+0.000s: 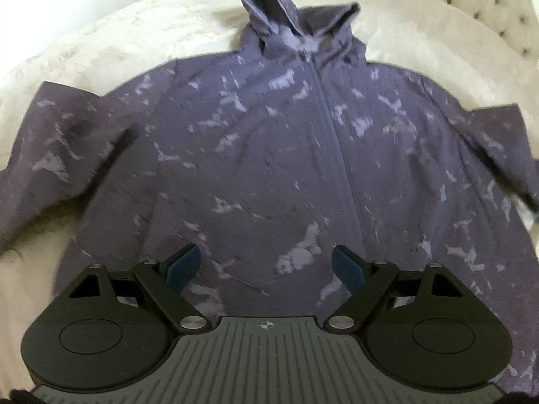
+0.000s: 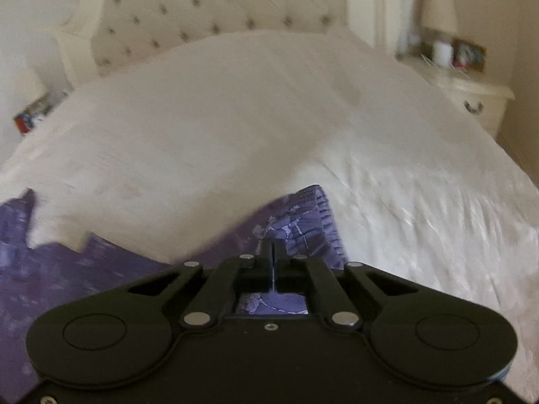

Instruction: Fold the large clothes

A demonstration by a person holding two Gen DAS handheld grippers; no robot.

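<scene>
Hoodie (image 1: 286, 155) first, as our left wrist view shows it: a purple zip-front garment with pale blotches, spread face up on the cream bed (image 1: 101, 43), hood (image 1: 269, 6) toward the far edge and both sleeves out to the sides. The sleeve on the picture's left (image 1: 57, 148) lies flat and clear of the body. Our left tongs (image 1: 266, 266) hang over the lower front panel, blue pads (image 1: 183, 266) spread wide with nothing between them, and we cannot tell whether they touch the cloth. A tufted headboard (image 1: 471, 10) curves round the top right corner.

From the right wrist view we see our right tongs (image 2: 273, 252) closed down to a thin slit at a sleeve end, with the ribbed cuff (image 2: 323, 222) just beyond the tips. We judge they are pinched on that sleeve, though the blur hides the exact bite. More purple cloth lies at lower left, and white bedding (image 2: 235, 118) fills the rest, up to the headboard and a nightstand (image 2: 471, 91) at right.

We read the step in hand as the first fold: one sleeve taken by its cuff, ready to be carried across the chest. Next we would need to lift that cuff only enough to clear the cloth, draw it inward over the zip line and lay it flat, while our left tongs either press the body down or pick up the other sleeve. The risk we see is the thin cuff slipping, or the body dragging along.
</scene>
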